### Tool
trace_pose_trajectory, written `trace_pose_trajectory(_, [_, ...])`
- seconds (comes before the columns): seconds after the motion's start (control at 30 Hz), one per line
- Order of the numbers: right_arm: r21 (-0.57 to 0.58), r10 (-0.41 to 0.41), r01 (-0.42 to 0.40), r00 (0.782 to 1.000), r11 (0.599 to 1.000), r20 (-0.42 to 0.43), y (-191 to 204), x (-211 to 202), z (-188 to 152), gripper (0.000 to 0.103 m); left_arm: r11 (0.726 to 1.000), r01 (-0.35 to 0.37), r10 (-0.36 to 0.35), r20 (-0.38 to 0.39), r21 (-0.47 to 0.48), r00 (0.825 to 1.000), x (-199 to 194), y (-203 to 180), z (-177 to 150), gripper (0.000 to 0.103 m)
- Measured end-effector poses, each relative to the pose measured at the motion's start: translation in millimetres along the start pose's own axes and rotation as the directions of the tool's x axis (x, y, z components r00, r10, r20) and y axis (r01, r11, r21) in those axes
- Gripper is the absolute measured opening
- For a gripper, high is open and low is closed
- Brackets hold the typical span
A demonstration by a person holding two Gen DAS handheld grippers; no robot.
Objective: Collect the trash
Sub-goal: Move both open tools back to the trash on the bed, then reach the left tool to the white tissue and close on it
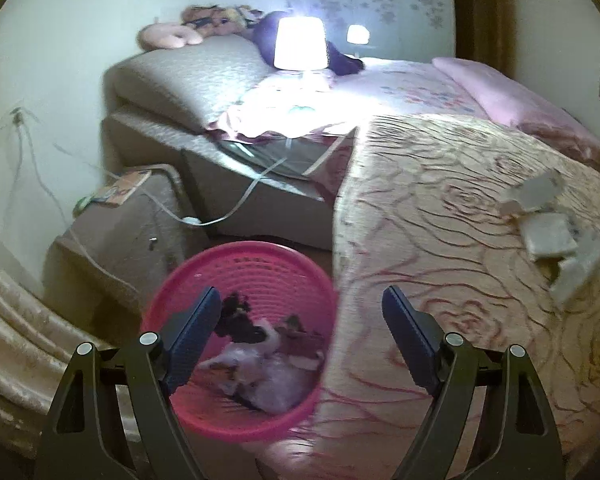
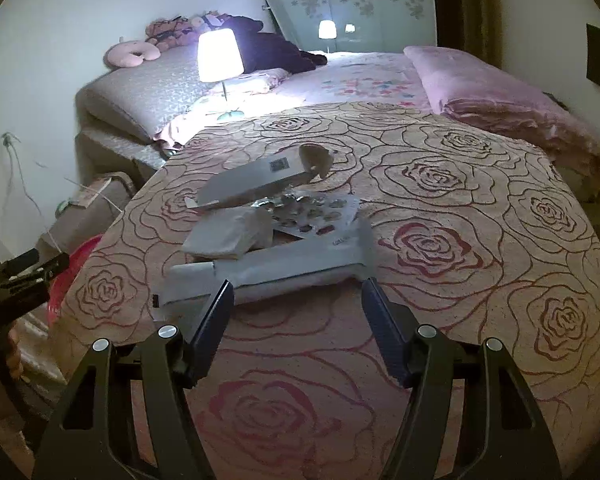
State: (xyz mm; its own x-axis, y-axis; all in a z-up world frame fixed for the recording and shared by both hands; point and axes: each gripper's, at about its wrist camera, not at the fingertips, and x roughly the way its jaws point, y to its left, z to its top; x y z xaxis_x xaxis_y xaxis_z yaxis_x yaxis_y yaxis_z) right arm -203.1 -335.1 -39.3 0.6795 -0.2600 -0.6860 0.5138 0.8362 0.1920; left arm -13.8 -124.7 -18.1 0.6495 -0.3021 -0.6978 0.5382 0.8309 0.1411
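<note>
In the left wrist view a pink plastic basket (image 1: 236,264) stands on the floor against the bed's edge, with crumpled paper and dark scraps (image 1: 260,360) inside. My left gripper (image 1: 302,292) hangs over the basket's rim, open and holding nothing. The rest of the trash (image 1: 548,224) lies on the rose-patterned bedspread to the right. In the right wrist view that pile is close: a long flattened white carton (image 2: 284,268), a folded paper wad (image 2: 228,236), a foil blister sheet (image 2: 316,212) and a second carton (image 2: 260,180). My right gripper (image 2: 298,283) is open, fingertips just short of the near carton.
A lit lamp (image 1: 300,42) stands on a bedside unit (image 1: 256,168) with a cable trailing to the floor. A brown box (image 1: 120,232) sits left of the basket, and a curtain hem (image 1: 12,340) beside it. A pink blanket (image 2: 480,84) lies at the bed's far side.
</note>
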Motion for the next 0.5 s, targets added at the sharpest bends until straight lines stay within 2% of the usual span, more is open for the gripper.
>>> trace_pose_trajectory(0.33, [0.029,-0.009,0.009,1.0,1.0,0.007,-17,-1,-5,0.064,0.99,0.091,-0.091,-0.007,0.104,0.996,-2,-56,14,0.08])
trace_pose_trajectory(0.5, [0.063,-0.011,0.01,1.0,0.998,0.007,-30,-2,-10,0.064,0.973,0.165,-0.165,-0.017,0.159,0.986,-2,-91,32,0.08])
